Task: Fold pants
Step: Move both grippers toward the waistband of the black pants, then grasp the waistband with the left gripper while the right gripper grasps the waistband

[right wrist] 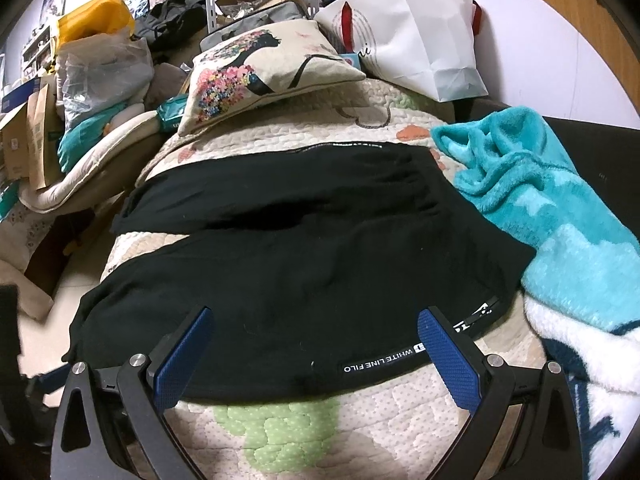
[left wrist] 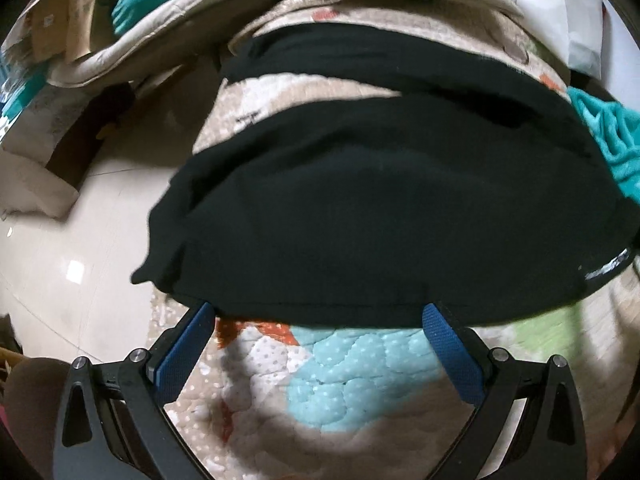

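Black pants (right wrist: 304,264) lie spread across a quilted bed cover (right wrist: 280,432), legs pointing left, waistband with white lettering at the right near edge. They also show in the left wrist view (left wrist: 380,220), with one leg end hanging off the bed's left edge. My left gripper (left wrist: 320,316) is open, its blue pads at the near hem of the nearer leg. My right gripper (right wrist: 316,320) is open, its pads over the near edge of the pants by the waistband. Neither holds cloth.
A teal fleece blanket (right wrist: 540,208) lies at the right of the pants. A patterned cushion (right wrist: 260,76) and a white paper bag (right wrist: 420,40) sit at the bed's far end. Bags and boxes (right wrist: 92,60) pile at the left. Pale tiled floor (left wrist: 80,240) lies left of the bed.
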{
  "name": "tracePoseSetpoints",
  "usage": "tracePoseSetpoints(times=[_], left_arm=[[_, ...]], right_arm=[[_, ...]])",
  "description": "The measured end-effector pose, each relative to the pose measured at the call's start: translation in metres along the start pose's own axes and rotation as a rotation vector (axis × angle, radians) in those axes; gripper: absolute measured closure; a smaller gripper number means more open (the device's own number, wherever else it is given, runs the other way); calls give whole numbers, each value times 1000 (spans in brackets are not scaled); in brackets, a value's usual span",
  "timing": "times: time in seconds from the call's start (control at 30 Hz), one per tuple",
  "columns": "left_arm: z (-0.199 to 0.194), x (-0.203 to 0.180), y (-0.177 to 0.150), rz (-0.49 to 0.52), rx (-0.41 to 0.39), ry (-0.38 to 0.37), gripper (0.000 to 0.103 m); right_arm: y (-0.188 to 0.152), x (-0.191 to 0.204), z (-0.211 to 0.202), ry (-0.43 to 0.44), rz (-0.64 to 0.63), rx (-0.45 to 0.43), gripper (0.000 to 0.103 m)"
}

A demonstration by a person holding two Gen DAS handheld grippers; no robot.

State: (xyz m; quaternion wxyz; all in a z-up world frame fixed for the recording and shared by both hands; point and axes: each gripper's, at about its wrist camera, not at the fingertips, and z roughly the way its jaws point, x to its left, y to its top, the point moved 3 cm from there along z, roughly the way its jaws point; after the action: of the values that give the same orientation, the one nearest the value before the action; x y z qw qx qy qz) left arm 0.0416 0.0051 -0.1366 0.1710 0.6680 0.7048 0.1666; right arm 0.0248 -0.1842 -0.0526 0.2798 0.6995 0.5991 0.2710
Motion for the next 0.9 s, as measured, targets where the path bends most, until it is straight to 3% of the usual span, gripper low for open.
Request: tracePoseSetpoints(times=[0.23,0.43,0.53,0.6,0.67,0.77,0.9], left_arm=[[5,6,-3,-36,-14,-64,0],[2,4,-10,-30,-62,-73,0],[1,4,-7,-15,-39,-76,0],[-5,7,-4,-31,-28,-93,9],[-14,9,2,-37,-35,-112,30],[-37,15,22,-50,-73,-167,32],[-67,27,53,-32,-159,-166,32]], right_arm=[[-4,4,5,-6,-10,16,0],[-5,4,7,-10,-14,18,0],[-5,4,7,-9,-17,20,0],[-5,4,7,-10,-20,18,0],[-5,3,6,-12,-26,13,0],[-1,3,2,-9,-31,-1,0],[13,6,-7,17,-46,-7,0]])
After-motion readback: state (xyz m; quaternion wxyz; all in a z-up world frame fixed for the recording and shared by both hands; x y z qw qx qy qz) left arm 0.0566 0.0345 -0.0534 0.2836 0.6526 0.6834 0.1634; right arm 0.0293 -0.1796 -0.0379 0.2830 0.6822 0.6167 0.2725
